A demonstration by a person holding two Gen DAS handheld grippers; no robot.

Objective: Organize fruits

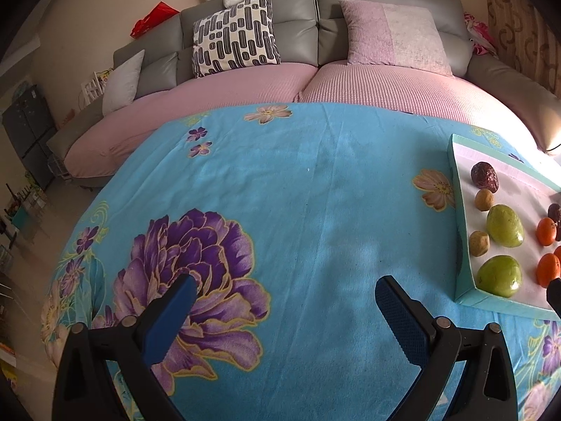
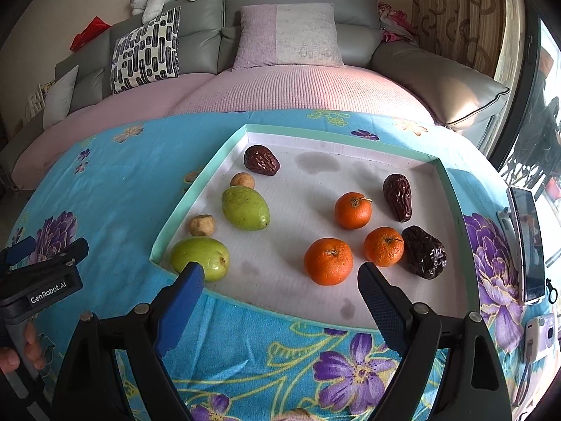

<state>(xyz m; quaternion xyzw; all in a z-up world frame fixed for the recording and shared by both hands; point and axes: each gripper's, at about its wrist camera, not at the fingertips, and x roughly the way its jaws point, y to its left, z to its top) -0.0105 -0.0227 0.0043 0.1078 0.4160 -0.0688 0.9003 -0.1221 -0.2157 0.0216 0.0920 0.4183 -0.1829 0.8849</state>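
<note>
Your right tool (image 2: 280, 277) gapes wide and empty over the tray (image 2: 210, 168); your left tool (image 1: 284, 289) likewise; nudge the nearest orange (image 2: 328, 261) and it may roll into the dates.

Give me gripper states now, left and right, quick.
Left gripper: open, holding nothing, above the blue floral cloth.
Right gripper: open, holding nothing, at the white foam tray's near edge.

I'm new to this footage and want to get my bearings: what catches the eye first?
A shallow white tray with a mint-green rim lies on a bright blue floral tablecloth, holding three orange tangerines, green mangoes and dark red dates. The right gripper hovers at the tray's near edge, jaws open.
</note>
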